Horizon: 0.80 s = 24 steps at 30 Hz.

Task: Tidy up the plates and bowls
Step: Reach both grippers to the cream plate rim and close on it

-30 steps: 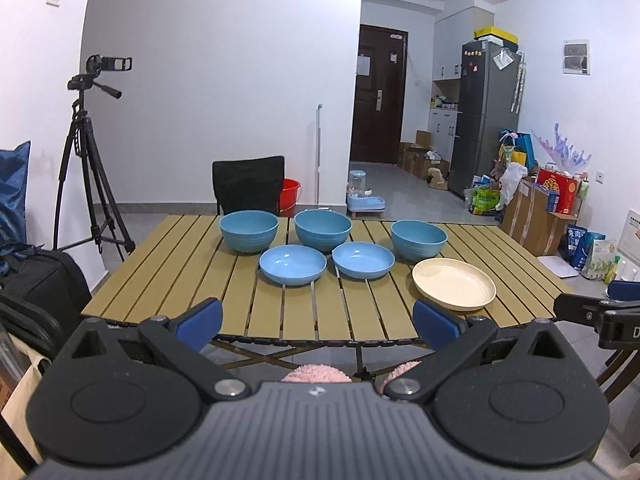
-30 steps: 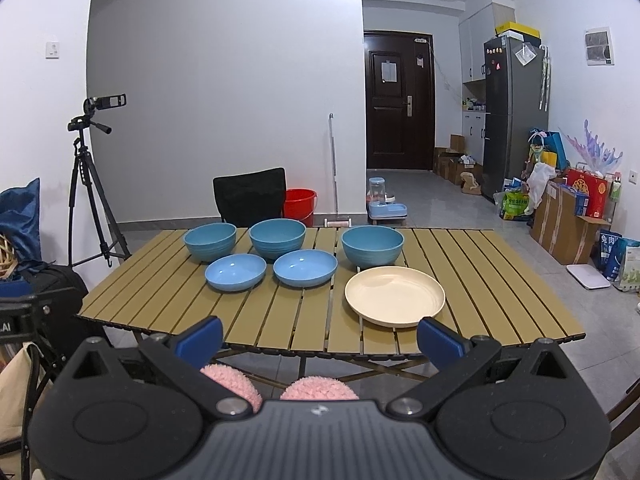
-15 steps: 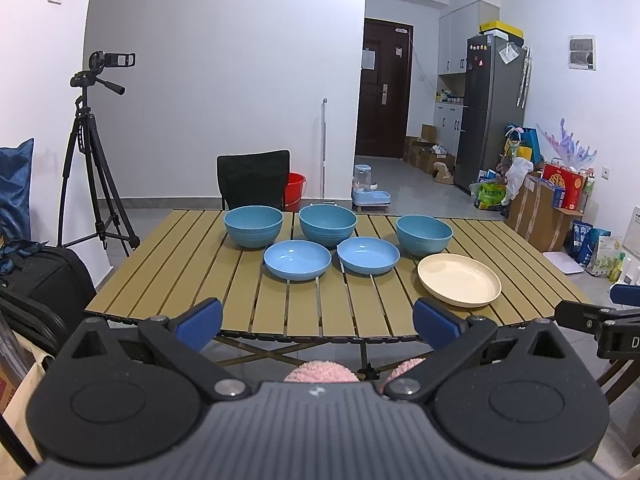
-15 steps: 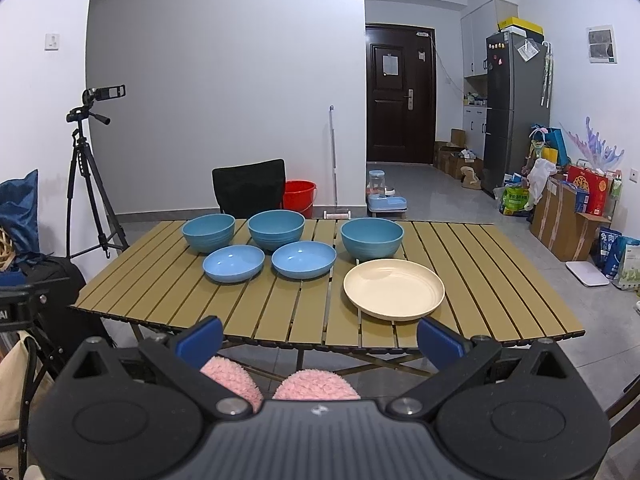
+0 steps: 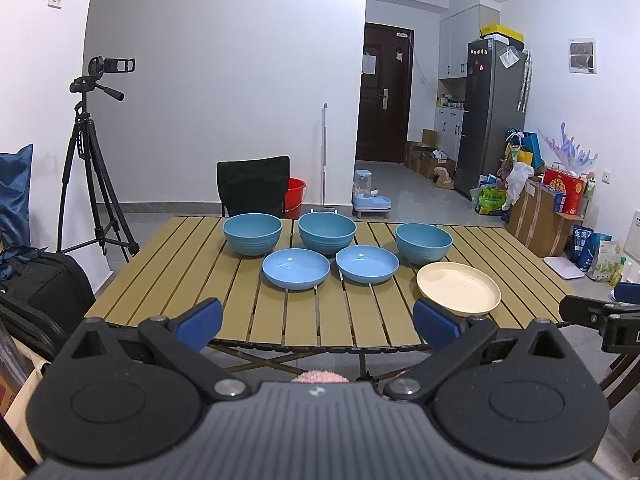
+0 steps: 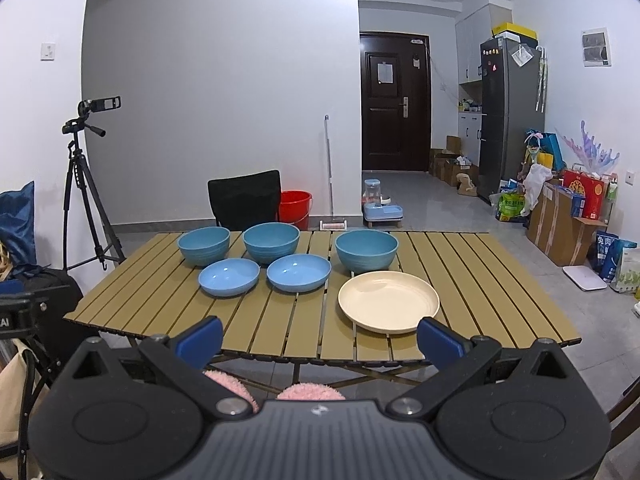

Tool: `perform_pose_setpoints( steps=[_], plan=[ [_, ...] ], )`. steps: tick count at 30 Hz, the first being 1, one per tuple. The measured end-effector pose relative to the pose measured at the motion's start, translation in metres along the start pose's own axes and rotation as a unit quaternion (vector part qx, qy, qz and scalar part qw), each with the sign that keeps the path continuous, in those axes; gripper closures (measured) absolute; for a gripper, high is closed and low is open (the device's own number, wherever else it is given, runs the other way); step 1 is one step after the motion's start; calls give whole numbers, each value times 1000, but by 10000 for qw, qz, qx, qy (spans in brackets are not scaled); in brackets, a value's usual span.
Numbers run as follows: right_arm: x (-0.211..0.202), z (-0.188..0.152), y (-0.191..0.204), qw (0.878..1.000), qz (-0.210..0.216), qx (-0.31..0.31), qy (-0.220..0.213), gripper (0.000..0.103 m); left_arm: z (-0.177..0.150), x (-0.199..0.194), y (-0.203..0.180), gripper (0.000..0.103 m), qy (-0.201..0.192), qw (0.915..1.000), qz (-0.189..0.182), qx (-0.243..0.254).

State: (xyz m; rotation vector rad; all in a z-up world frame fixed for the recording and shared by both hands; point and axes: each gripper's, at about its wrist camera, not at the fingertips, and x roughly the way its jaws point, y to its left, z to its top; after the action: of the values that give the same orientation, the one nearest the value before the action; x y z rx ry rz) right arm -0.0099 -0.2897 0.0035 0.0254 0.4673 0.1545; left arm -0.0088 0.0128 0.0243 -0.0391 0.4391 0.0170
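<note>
Change: over the last second both gripper views had drawn slightly nearer the slatted table [image 5: 224, 280], its front edge sitting lower in each view; no dish had shifted.
Meaning for the task: I judged this an approach only, with no sorting yet begun and every piece still to be stacked.
Left gripper [image 5: 318, 322]: its blue pads stood wide apart with nothing between them, hovering short of the table's near edge.
Right gripper [image 6: 320, 336]: likewise spread wide and empty, lined up roughly in front of the cream plate [image 6: 388, 302].
Deep bowls: the left blue bowl [image 5: 252, 234], middle blue bowl [image 5: 327, 233] and right blue bowl [image 5: 424, 243] stood in a back row, apart from one another.
Shallow dishes: two, the left blue dish [image 5: 296, 269] and right blue dish [image 5: 367, 264], sat just in front of that row.
Cream plate: it lay alone toward the right front, near the right blue bowl.
Writing: a blue bag [image 5: 584, 242] on the floor carried Chinese characters, too small for me to read with confidence; the red box [image 5: 568, 194] showed a printed pattern, wording illegible.
</note>
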Motion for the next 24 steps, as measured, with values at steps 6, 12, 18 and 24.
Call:
perform_pose_setpoints(
  steps=[6,12,18,24],
  plan=[
    [14,6,-9,9999,-66,101,71,0,4,15,-7,0,61,10000,-4,25],
    [27,19,-14,9999,-111,89,41,0,14,36,-8,0,136,9999,-20,-79],
    [41,30,-16,9999,-155,50,3,0,20,56,-7,0,165,9998,29,-117],
    [67,32,-20,9997,-143,141,134,0,23,84,-2,0,373,9990,56,-239]
  ],
)
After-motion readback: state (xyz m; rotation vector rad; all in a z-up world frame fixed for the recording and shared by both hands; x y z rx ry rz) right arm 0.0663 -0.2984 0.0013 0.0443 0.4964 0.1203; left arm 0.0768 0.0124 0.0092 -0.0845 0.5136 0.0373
